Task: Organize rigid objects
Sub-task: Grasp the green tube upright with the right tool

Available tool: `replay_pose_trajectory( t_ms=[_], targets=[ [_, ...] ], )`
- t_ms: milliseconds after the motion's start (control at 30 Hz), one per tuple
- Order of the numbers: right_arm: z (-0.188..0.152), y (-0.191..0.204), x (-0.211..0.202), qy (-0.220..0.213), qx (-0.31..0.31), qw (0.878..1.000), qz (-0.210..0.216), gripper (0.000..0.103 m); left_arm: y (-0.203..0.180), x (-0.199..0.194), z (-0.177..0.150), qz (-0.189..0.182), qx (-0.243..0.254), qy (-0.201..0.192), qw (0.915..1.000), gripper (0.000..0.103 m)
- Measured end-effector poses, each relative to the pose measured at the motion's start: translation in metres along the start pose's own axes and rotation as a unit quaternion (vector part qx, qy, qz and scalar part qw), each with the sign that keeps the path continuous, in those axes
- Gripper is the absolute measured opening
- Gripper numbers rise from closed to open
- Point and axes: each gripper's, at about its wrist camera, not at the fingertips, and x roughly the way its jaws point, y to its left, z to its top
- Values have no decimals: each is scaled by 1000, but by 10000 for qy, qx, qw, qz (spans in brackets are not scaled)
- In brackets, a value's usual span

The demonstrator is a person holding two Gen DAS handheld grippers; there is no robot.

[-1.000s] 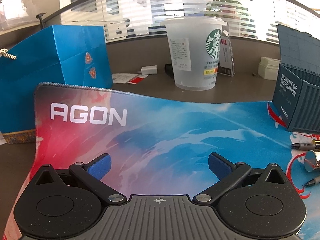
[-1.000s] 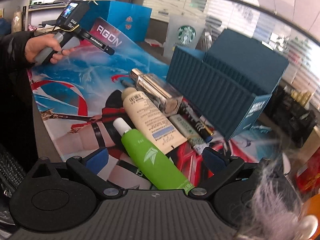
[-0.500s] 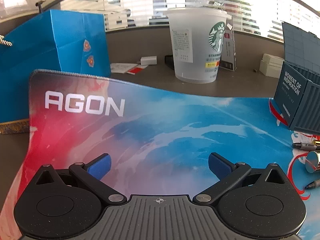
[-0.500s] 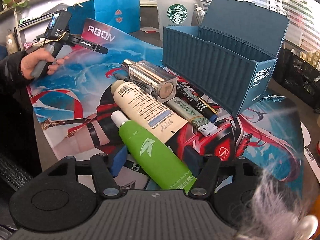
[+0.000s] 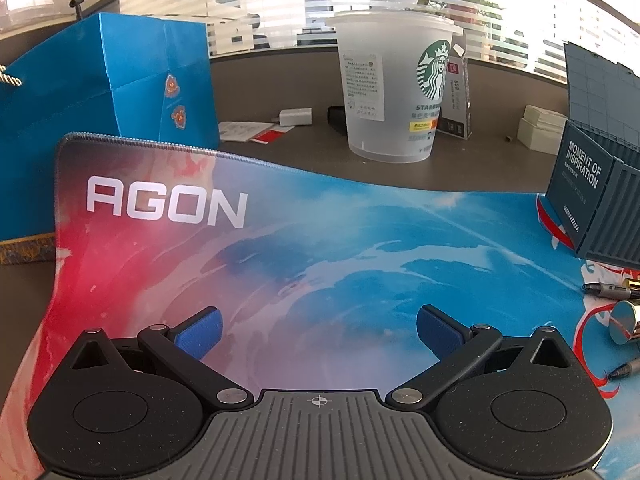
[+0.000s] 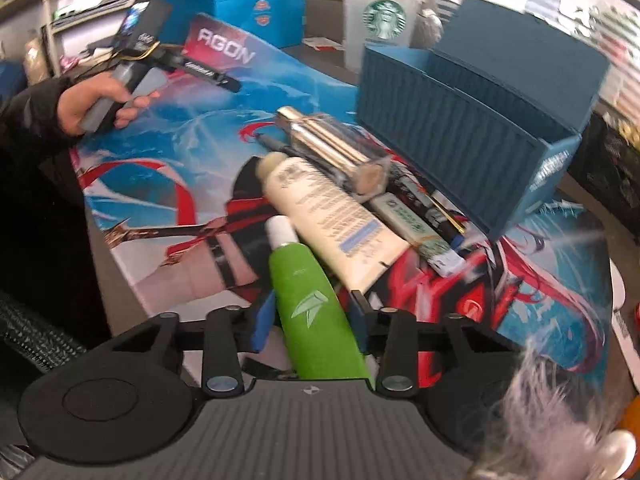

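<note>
A green tube with a white cap lies on the printed mat, and my right gripper has it between its jaws. The jaws are closing, and both blue pads touch the tube's sides. Beyond it lie a cream tube, a clear bottle with a silver core, a slim pale green tube and some pens. The blue container-shaped box stands open behind them. My left gripper hovers open and empty over the mat's left part, with the box at its far right.
A Starbucks cup and a blue paper bag stand behind the AGON mat. A person's hand holds the left gripper at the mat's left end. Grey fluff fills the right wrist view's lower right corner.
The right jaws have come in from wide open onto the green tube, and that view has shifted and blurred. The left gripper stays open in place.
</note>
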Motion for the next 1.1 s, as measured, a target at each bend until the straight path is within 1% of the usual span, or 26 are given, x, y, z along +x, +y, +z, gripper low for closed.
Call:
replay_pose_trajectory(
  t_ms=[100, 167, 400, 533, 667, 700, 767, 933, 967, 1000, 1100],
  targets=[
    [3, 16, 3, -82, -166, 9998, -96, 30, 1, 1, 0, -15, -38, 26, 10000, 103],
    [7, 22, 7, -135, -147, 9997, -104, 30, 1, 0, -1, -27, -50, 23, 10000, 103],
    [23, 41, 25, -280, -60, 9989, -358, 30, 4, 0, -2, -105, -123, 10, 9999, 103],
    [34, 47, 34, -255, -77, 9993, -256, 30, 6, 1, -1, -165, -192, 55, 9997, 103],
    [44, 52, 33, -316, -329, 9990, -21, 29, 8, 1, -2, -207, -238, 57, 9995, 103],
    [47, 53, 32, -344, -359, 9988, -23, 29, 8, 1, -2, -205, -237, 56, 9995, 103],
    [54, 52, 28, -414, -433, 9982, -48, 26, 8, 1, -2, -203, -232, 58, 9995, 103],
    [73, 44, 18, -553, -484, 9972, -146, 24, 7, 1, -2, -183, -211, 69, 9996, 103],
    [76, 42, 18, -538, -511, 9971, -175, 17, 6, 0, -2, -181, -206, 71, 9996, 103],
    [78, 40, 18, -512, -526, 9971, -215, 13, 6, 0, -2, -181, -205, 71, 9996, 103],
    [87, 33, 15, -540, -542, 9967, -267, 12, 6, 0, -2, -183, -195, 72, 9996, 103]
  ],
)
